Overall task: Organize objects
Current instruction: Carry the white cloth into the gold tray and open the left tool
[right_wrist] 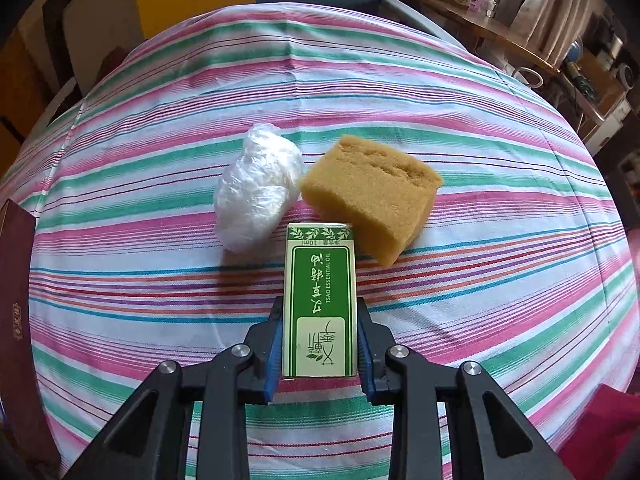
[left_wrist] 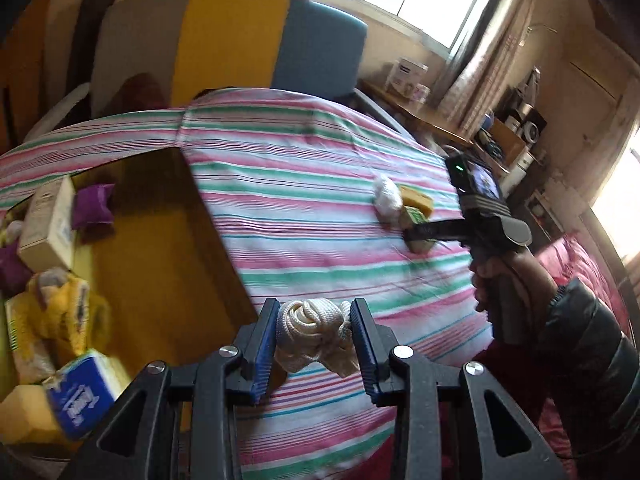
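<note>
My left gripper is shut on a bundle of white rope, held above the striped cloth beside the yellow box. My right gripper is shut on a green and white essential oil box that lies on the cloth. In the left wrist view the right gripper shows at the far right, around the same box. A yellow sponge and a crumpled clear plastic bag lie just beyond the box.
The yellow box holds several items: a white carton, a purple pouch, a blue packet, a yellow bag. The striped cloth covers the surface. A dark red box edge is at left. A desk stands behind.
</note>
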